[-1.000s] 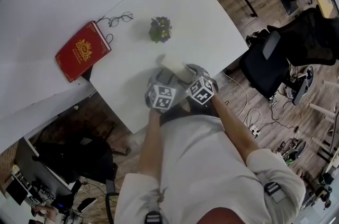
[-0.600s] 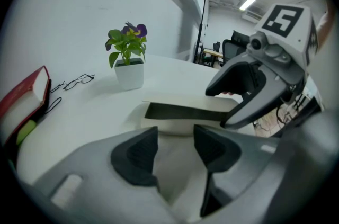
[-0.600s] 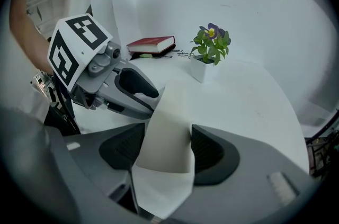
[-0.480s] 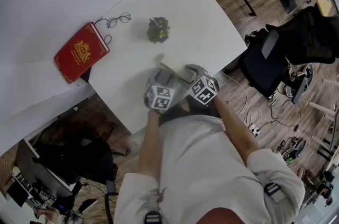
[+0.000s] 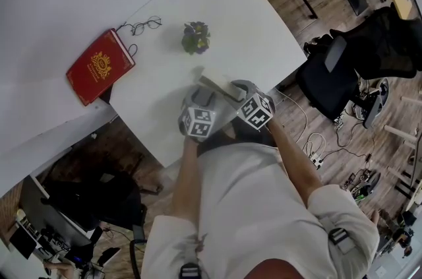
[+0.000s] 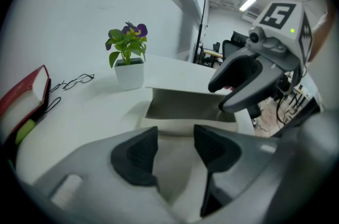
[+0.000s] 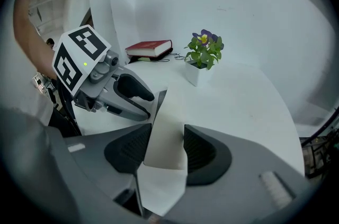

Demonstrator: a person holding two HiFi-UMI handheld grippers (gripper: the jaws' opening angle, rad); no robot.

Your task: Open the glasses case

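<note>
Left hand-held gripper [image 6: 175, 146] is clamped on the glasses case [image 6: 183, 112] body; the beige shell fills the gap between my pads. The case sits at the near edge of the worktop [image 5: 244, 27], right in front of me. Right hand-held gripper [image 7: 165, 149] has its jaws closing on the lid [image 7: 165, 117], flap between the pads, both touching it. The lid is lifted partway, with the case interior showing in the left gripper view. Potted plant [image 5: 197, 37] stands mid-worktop beyond the case, well apart. Red book [image 5: 100, 64] lies at the left edge, spectacles [image 5: 142, 24] just beside it.
</note>
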